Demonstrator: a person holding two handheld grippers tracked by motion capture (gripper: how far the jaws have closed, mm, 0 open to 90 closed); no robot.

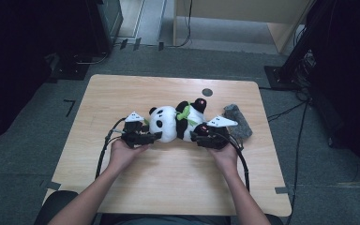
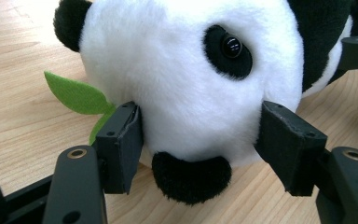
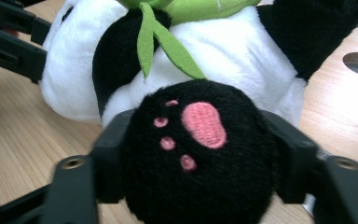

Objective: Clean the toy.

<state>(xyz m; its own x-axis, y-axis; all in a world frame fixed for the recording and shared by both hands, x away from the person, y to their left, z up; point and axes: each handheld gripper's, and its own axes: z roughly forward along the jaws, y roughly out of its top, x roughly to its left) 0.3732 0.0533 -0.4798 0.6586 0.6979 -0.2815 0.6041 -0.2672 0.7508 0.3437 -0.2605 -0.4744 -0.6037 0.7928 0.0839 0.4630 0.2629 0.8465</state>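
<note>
A black-and-white plush panda (image 1: 173,123) with a green leaf scarf lies on its side on the wooden table (image 1: 168,183). My left gripper (image 1: 157,135) comes at its head from the left. In the left gripper view, my left gripper (image 2: 200,135) has both pads pressed into the white fur of the panda's head (image 2: 191,70), just above the black muzzle. My right gripper (image 1: 194,136) sits at the panda's lower end. Seen from the right gripper view, my right gripper (image 3: 200,154) squeezes a black foot with pink paw marks (image 3: 200,140) between its jaws.
A grey fuzzy cloth item (image 1: 238,120) lies just right of the panda. A round dark cable hole (image 1: 207,92) sits near the table's far edge. Cables trail from both grippers toward the person. Dark equipment stands on the floor at both sides.
</note>
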